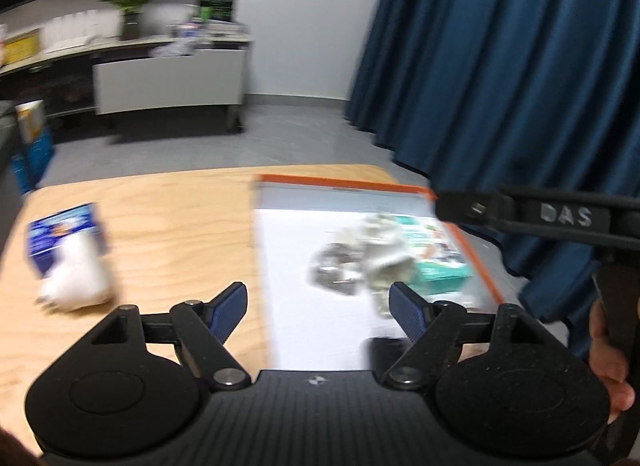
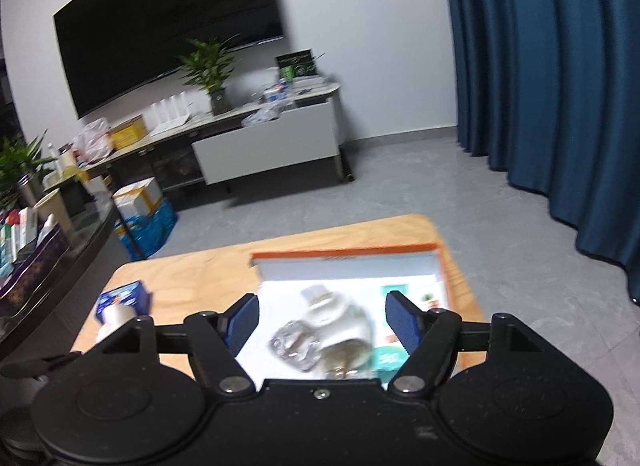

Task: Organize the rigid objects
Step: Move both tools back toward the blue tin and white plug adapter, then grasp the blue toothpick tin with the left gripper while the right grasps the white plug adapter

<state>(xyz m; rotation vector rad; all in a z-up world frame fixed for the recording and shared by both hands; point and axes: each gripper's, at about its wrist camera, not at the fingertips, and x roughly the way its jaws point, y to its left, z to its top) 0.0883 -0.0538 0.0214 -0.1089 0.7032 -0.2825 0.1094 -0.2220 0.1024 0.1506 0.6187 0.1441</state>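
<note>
Two grippers hang above a pale wooden table (image 1: 168, 225) with rounded corners and a visible grain, both views smeared by motion. Largest of the things on it is a shallow rectangular tray (image 1: 472, 250) with an orange rim and a white floor, lying toward the table's right side. Inside the tray, bunched together, are a teal and white printed box (image 2: 394, 358), a whitish jar-like thing (image 2: 340, 314) and a crinkled silvery packet (image 2: 294, 344) touching it; blur keeps their print unreadable and their exact shapes uncertain. Well apart from the tray, on the bare wood to the left, sits a blue box (image 1: 60, 234) with white lettering too smeared to read, and just in front of it, touching or overlapping it, a white rounded object (image 1: 78, 276). The left gripper (image 1: 318, 316) is matte black plastic with ribbed blue pads (image 1: 230, 308); its fingers are spread wide with nothing between them, over the tray's left edge. The right gripper (image 2: 322, 322) is of the same build, its fingers likewise spread wide and bare, over the tray's contents. In the left wrist view its black arm crosses the upper right, bearing pale letters that look like "DAS", and the hand (image 1: 608, 366) holding it is cut off by the edge.
</note>
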